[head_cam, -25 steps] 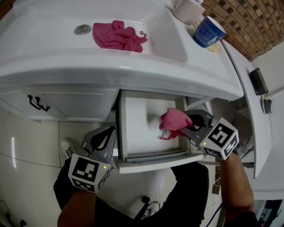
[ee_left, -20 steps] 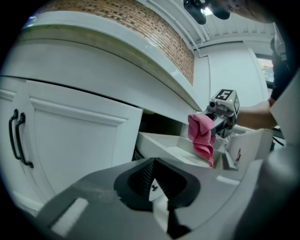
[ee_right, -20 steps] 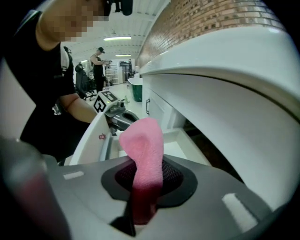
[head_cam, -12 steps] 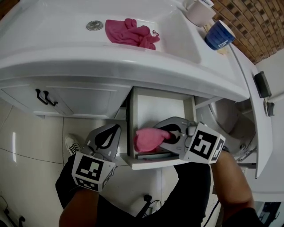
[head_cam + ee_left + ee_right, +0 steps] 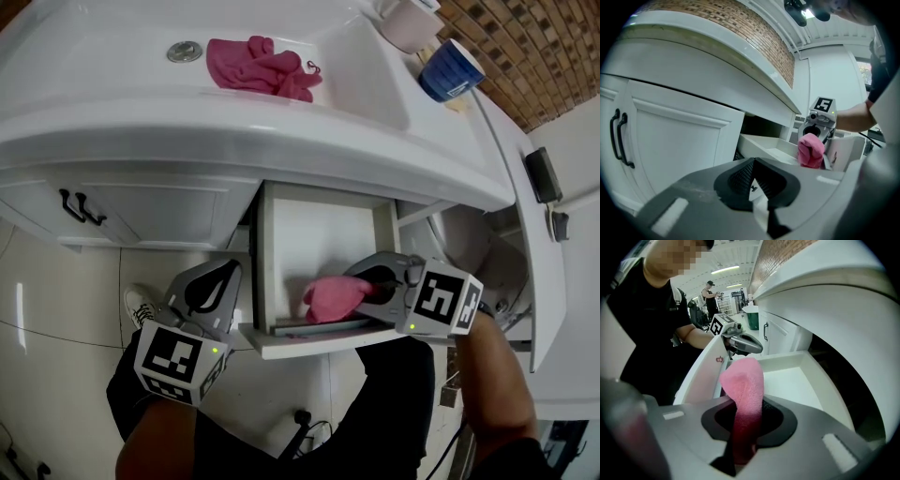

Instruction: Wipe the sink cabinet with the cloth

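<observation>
The pink cloth (image 5: 330,297) lies low in the centre of the frame, on the floor of the open drawer (image 5: 286,234) of the sink cabinet (image 5: 169,220), clenched in the right hand-held gripper (image 5: 361,289). Half a second ago it was nearer the drawer's left wall. It has slid back rightward, so the wiping strokes seem under way. The left hand-held gripper (image 5: 214,292), jaws closed on nothing, hangs lower left, beside the drawer.

Two cloths (image 5: 258,66), two cups (image 5: 450,70), one drawer (image 5: 309,239).
</observation>
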### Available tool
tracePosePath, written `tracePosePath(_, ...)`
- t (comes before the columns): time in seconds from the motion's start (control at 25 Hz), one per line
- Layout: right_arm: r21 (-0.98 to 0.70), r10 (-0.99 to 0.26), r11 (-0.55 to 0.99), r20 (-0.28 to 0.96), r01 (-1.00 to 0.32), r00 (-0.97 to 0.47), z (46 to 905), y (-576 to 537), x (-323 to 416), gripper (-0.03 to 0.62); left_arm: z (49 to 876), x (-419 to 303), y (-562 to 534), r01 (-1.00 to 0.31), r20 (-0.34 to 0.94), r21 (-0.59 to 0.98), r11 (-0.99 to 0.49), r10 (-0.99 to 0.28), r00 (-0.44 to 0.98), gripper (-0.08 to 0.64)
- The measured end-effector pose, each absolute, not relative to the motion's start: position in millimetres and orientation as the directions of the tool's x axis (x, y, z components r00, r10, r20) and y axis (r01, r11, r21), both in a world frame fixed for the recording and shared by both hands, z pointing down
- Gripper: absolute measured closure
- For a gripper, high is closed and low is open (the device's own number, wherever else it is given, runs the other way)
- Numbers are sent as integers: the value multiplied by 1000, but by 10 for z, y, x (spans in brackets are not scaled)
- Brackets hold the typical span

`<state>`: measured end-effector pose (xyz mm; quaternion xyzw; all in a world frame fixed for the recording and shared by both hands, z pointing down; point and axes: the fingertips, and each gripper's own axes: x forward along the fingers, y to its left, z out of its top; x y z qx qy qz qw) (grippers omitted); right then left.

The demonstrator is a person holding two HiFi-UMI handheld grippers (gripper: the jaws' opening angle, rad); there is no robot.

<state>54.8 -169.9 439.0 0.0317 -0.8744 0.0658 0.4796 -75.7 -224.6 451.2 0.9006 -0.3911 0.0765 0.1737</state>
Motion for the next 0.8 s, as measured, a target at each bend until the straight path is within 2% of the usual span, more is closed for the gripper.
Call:
tracePosePath(0.48, -32, -99, 970, 855, -242, -508, 4212, -1745, 1257, 512, 4570, -644, -2272, -743, 294, 238, -626, -683, 669, 554)
tracePosePath(0.8, 23, -261, 898, 831, -439, -491, 4146, -1896, 1789, 512, 4661, -656, -2237, -758, 309, 261, -598, -692, 652, 554)
